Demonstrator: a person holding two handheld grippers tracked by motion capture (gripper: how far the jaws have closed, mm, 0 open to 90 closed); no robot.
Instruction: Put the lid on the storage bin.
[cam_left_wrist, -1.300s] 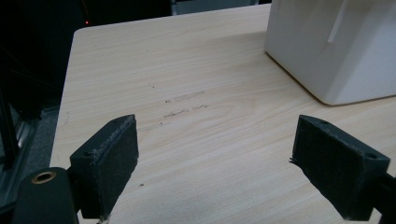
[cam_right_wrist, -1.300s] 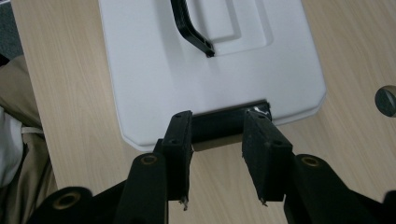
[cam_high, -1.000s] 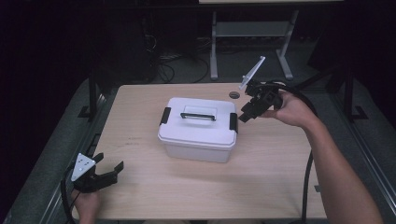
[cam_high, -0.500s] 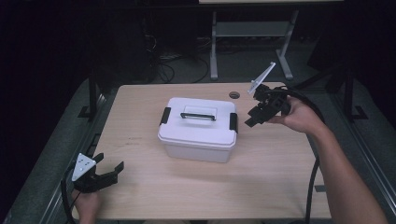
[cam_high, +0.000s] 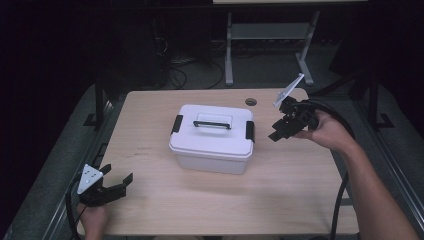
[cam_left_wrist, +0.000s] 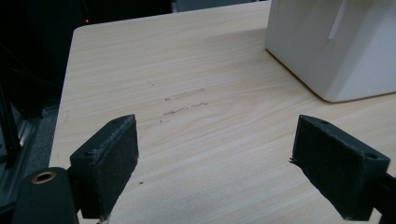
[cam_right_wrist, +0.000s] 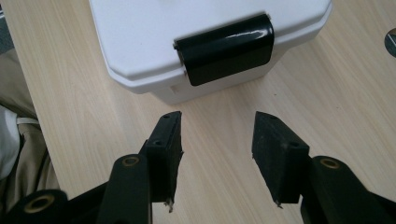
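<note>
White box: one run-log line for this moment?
right tool: open, empty, facing latch | left tool: open, empty | white box: lid on

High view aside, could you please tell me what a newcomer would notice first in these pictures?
A white plastic lidded box with a black handle and black latches sits mid-table on the pale wooden table. The right gripper hovers beside its right latch, fingers apart and empty. The left gripper rests open at the near left corner.

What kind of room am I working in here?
Probably a lab or workshop: a bare wooden table, loose cables on the floor, a metal stand behind, dark surroundings.
</note>
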